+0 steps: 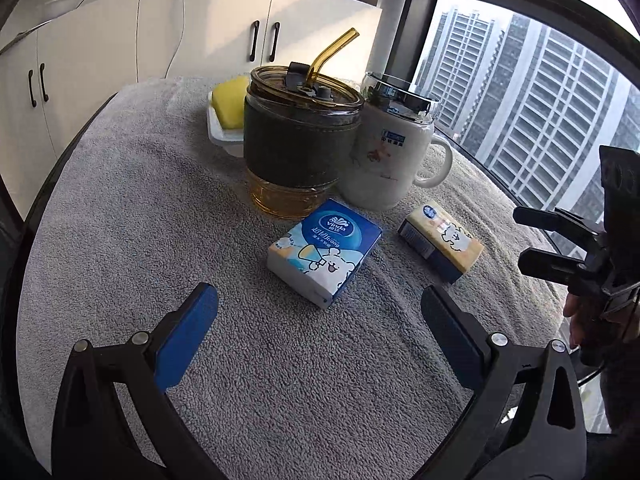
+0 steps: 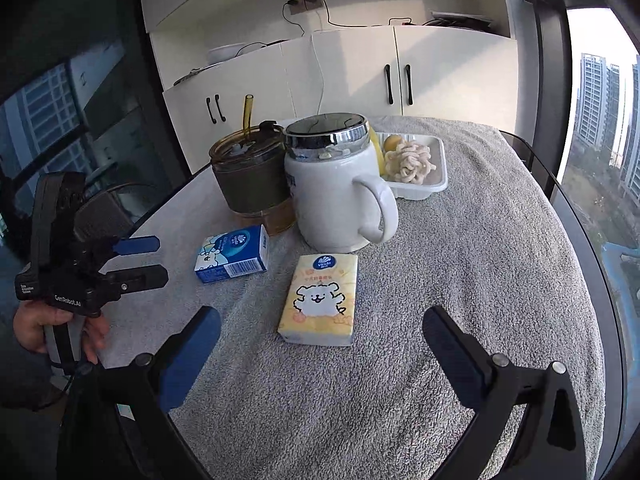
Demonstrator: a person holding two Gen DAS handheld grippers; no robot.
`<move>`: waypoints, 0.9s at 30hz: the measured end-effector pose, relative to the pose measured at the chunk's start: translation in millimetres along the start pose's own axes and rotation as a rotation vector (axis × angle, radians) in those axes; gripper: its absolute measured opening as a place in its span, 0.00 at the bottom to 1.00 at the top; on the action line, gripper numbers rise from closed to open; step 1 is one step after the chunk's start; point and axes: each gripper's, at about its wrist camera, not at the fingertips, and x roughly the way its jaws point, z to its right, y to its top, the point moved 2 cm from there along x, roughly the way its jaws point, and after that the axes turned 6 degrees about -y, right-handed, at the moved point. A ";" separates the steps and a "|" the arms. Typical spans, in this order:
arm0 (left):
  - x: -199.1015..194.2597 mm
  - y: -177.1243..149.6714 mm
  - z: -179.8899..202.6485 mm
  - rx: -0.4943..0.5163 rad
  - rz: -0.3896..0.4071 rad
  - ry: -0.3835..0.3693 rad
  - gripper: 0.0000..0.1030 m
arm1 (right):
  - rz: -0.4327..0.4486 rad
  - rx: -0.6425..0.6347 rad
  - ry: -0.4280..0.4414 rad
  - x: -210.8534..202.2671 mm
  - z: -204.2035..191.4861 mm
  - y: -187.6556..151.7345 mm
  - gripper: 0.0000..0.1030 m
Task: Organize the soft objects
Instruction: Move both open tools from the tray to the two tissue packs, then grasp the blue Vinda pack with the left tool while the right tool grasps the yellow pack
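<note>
Fingers spread wide and empty on both: the left gripper (image 1: pixel 320 340) lines up behind the blue Vinda tissue pack (image 1: pixel 325 250), the right gripper (image 2: pixel 322 356) behind the yellow tissue pack (image 2: pixel 320 300) — each aimed at 12 o'clock. Both packs lie flat on the grey towel (image 2: pixel 480 280) covering the counter, apart. Beyond, straw tumbler (image 1: pixel 300 140) and lidded mug (image 2: pixel 332 196) crowd close — open room lies nearer.

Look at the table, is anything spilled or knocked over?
No, nothing stands out. The amber cup and white mug stand upright, and the blue tissue pack and yellow tissue pack lie flat on the dry grey towel.
</note>
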 end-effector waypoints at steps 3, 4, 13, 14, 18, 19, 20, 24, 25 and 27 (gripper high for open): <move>8.9 9.0 5.7 0.014 0.006 0.027 1.00 | -0.019 -0.002 0.002 10.5 -4.8 -0.2 1.00; 12.6 12.6 6.1 0.011 0.005 0.041 1.00 | -0.026 -0.004 -0.006 14.7 -5.5 -0.2 1.00; 54.1 21.0 7.1 -0.018 -0.089 0.108 1.00 | -0.117 0.015 -0.057 49.1 -0.9 -1.3 1.00; 58.2 21.3 7.4 -0.014 -0.098 0.109 1.00 | -0.127 0.009 -0.063 52.1 -1.5 -2.0 1.00; 66.0 25.8 6.3 -0.010 -0.113 0.120 1.00 | -0.138 0.008 -0.072 58.5 1.5 -3.3 0.99; 67.6 26.5 5.2 -0.010 -0.117 0.120 1.00 | -0.142 0.009 -0.069 59.8 2.4 -3.3 0.98; 69.9 27.7 3.7 -0.010 -0.122 0.122 1.00 | -0.146 0.008 -0.071 60.9 2.9 -3.4 0.95; 77.3 23.6 2.7 0.003 -0.163 0.124 0.98 | -0.162 -0.004 -0.084 66.7 2.3 -4.6 0.90; 77.0 23.2 3.4 0.013 -0.159 0.127 0.98 | -0.162 -0.008 -0.088 67.0 1.7 -4.7 0.90; 76.1 23.0 4.2 0.017 -0.159 0.125 0.96 | -0.165 -0.013 -0.102 68.1 0.3 -5.2 0.91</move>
